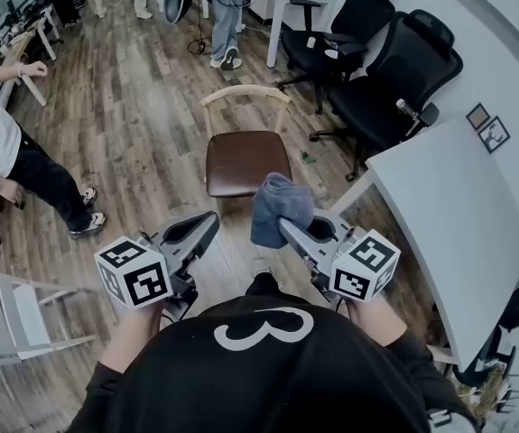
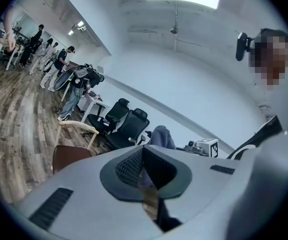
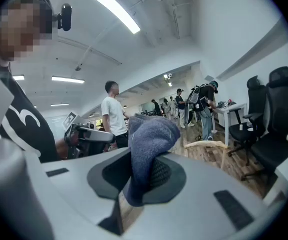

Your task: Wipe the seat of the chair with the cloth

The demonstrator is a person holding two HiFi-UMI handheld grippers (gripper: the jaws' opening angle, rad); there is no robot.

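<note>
The cloth (image 1: 280,207) is pinched tight by the right gripper (image 1: 288,226) and held in the air near the chair seat (image 1: 245,159), ready for wiping, while the left gripper (image 1: 209,219) is closed on nothing.

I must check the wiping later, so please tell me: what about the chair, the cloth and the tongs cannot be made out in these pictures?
- Head view: the cloth hides the chair seat's near right corner; dirt is too small to see.
- Right gripper view: the right gripper and cloth hide the seat; only the backrest shows.
- Left gripper view: the left gripper cuts off part of the seat.
</note>
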